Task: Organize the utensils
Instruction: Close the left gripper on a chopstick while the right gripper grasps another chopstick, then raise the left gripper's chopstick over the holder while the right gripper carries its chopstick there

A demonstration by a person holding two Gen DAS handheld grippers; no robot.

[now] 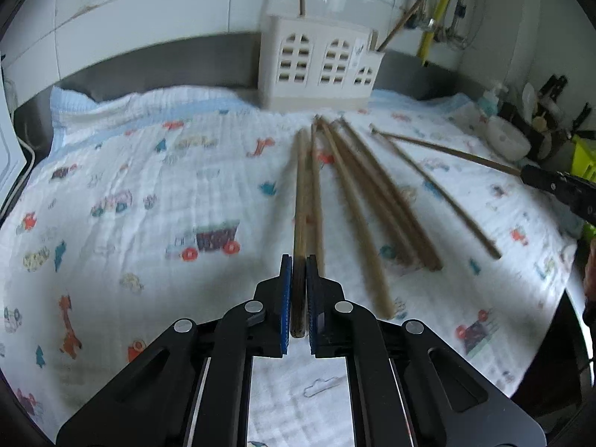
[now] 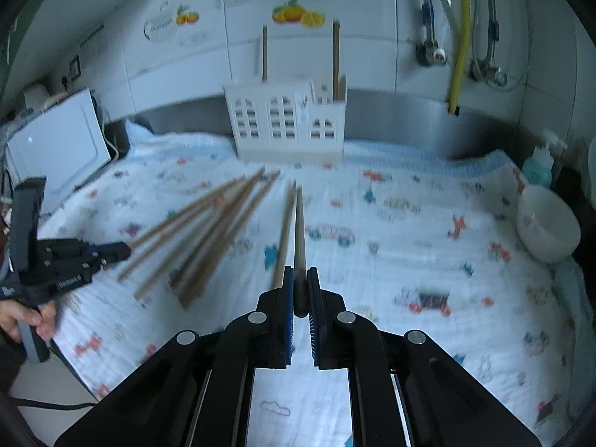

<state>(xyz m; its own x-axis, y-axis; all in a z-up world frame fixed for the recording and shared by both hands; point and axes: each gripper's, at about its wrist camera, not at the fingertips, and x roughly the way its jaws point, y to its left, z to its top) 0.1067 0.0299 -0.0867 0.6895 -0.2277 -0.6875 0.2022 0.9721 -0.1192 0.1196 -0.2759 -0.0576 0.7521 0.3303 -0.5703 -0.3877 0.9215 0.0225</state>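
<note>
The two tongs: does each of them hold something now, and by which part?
Yes. The left tongs grip one chopstick at its thick near end; the right tongs grip another chopstick likewise.

Left gripper (image 1: 298,272) clamps chopstick (image 1: 300,193) running ahead. Loose chopsticks (image 1: 372,201) on cloth (image 1: 149,186) just right of it. Holder (image 1: 316,63) far ahead, sticks standing in it. Right gripper (image 2: 301,279) clamps another chopstick (image 2: 299,231); bowl (image 2: 547,223) far right.
</note>
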